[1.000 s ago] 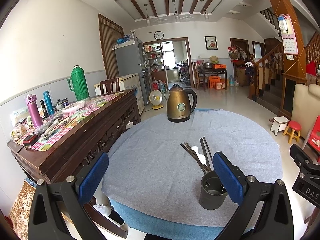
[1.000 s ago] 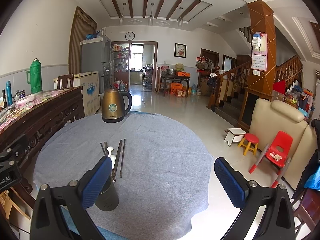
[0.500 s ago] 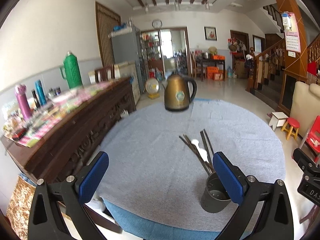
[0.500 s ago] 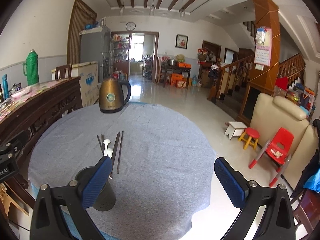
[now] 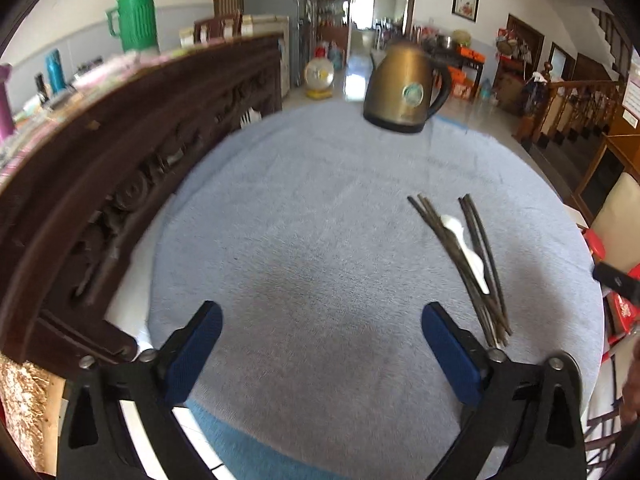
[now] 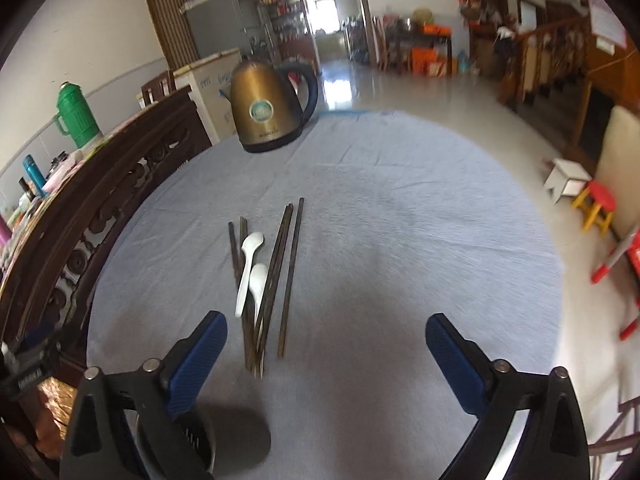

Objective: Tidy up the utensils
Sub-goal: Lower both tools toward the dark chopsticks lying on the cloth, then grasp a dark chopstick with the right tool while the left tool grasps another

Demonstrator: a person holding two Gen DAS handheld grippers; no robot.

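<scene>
Several dark chopsticks (image 6: 276, 280) and two white spoons (image 6: 250, 270) lie in a bundle on the round table's grey cloth (image 6: 380, 220). They also show in the left wrist view, chopsticks (image 5: 460, 264) and a spoon (image 5: 468, 254). A dark utensil holder (image 6: 192, 440) stands at the near edge, partly hidden behind my right gripper's left finger. My right gripper (image 6: 326, 356) is open and empty, just right of the bundle's near ends. My left gripper (image 5: 320, 346) is open and empty, left of the bundle.
A brass kettle (image 6: 270, 110) stands at the table's far side, also in the left wrist view (image 5: 404, 88). A carved dark wooden sideboard (image 5: 100, 140) runs along the table's left. A cream chair and red stools (image 6: 600, 204) stand on the right.
Both grippers have tilted down and moved forward over the table. The utensil holder has dropped out of the left wrist view and sits under the right gripper's left finger.
</scene>
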